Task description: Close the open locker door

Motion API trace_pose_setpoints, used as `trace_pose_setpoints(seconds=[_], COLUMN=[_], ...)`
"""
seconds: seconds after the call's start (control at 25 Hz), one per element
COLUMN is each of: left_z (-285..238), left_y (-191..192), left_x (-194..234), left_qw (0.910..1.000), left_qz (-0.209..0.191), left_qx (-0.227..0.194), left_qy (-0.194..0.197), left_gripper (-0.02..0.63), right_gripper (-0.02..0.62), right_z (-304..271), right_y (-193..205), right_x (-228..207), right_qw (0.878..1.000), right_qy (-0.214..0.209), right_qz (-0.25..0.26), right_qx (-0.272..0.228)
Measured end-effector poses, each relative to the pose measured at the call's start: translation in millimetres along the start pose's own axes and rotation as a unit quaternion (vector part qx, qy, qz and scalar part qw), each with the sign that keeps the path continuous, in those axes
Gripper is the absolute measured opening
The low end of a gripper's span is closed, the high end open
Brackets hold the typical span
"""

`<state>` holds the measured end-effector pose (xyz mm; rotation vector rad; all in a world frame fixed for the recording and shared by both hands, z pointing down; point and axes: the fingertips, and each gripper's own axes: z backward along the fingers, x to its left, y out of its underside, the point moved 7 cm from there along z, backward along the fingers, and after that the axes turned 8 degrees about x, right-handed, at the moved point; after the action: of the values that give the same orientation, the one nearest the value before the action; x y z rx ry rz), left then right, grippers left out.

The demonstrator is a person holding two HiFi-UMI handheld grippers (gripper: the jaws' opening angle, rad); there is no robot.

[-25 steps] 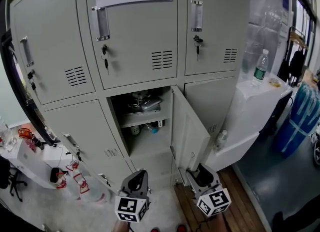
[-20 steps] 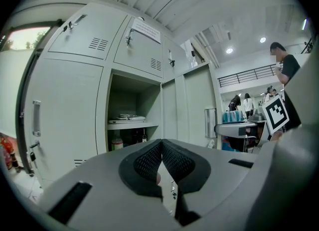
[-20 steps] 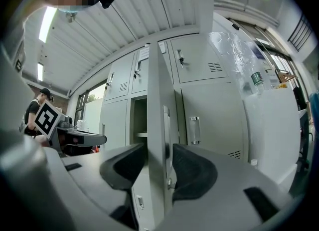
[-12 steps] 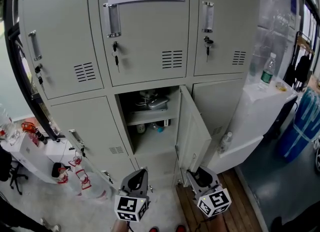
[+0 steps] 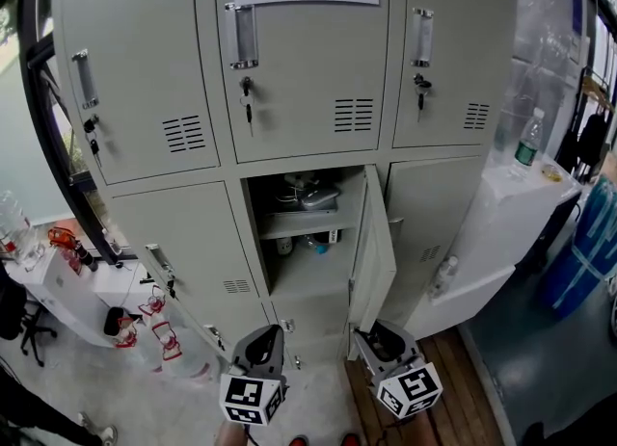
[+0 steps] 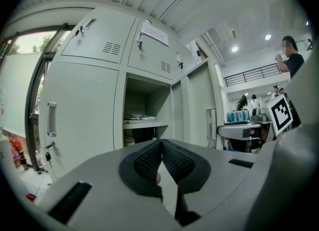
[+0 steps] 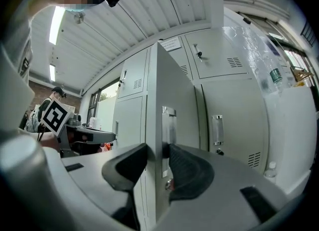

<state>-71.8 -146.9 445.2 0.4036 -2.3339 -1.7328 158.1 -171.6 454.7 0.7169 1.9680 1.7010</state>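
Observation:
The grey locker bank fills the head view. Its lower middle compartment (image 5: 307,242) stands open, with clutter on a shelf inside. Its door (image 5: 372,247) hangs on the right, swung out towards me and seen nearly edge-on. My right gripper (image 5: 372,340) is at the door's lower free edge. In the right gripper view the right gripper (image 7: 158,159) is shut on the door (image 7: 174,90), one pad on each face, next to the metal handle plate (image 7: 168,125). My left gripper (image 5: 262,343) hangs below the open compartment (image 6: 142,113), and the left gripper (image 6: 162,146) has its pads together on nothing.
A white counter (image 5: 501,205) with a water bottle (image 5: 526,141) stands right of the lockers, a second bottle (image 5: 444,274) on its lower ledge. Blue drums (image 5: 584,237) stand further right. Red-tagged items (image 5: 154,324) lie at the lower left. A person (image 6: 290,59) stands in the background.
The door has swung from wide open towards the locker and now shows nearly edge-on. The lockers sit lower and further right in the head view. Both grippers stay at the bottom.

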Motion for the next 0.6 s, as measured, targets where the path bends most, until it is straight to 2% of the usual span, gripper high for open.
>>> trace_pose_setpoints(seconds=[0.16,0.32,0.6], left_z=[5.7,8.6,15.1], left_y=[1.7,3.6,5.8], left_x=[8.7,22.0,45.0], left_qw=[1.0000,0.9999,0.9999], left_qz=[0.006,0.004,0.007], left_qx=[0.007,-0.007,-0.008], left_qy=[0.002,-0.007,-0.005], left_gripper=[0.021,0.021,0.021], right_gripper=[0.149,0.150,0.147], right_z=[-8.4,-19.2,-39.4], right_y=[-2.2,-4.6,-8.9], right_x=[8.9,17.6,33.5], right_qw=[1.000,1.000,1.000], right_qy=[-0.002,-0.005,-0.003], right_qz=[0.004,0.008,0.011], right_qx=[0.006,0.010,0.014])
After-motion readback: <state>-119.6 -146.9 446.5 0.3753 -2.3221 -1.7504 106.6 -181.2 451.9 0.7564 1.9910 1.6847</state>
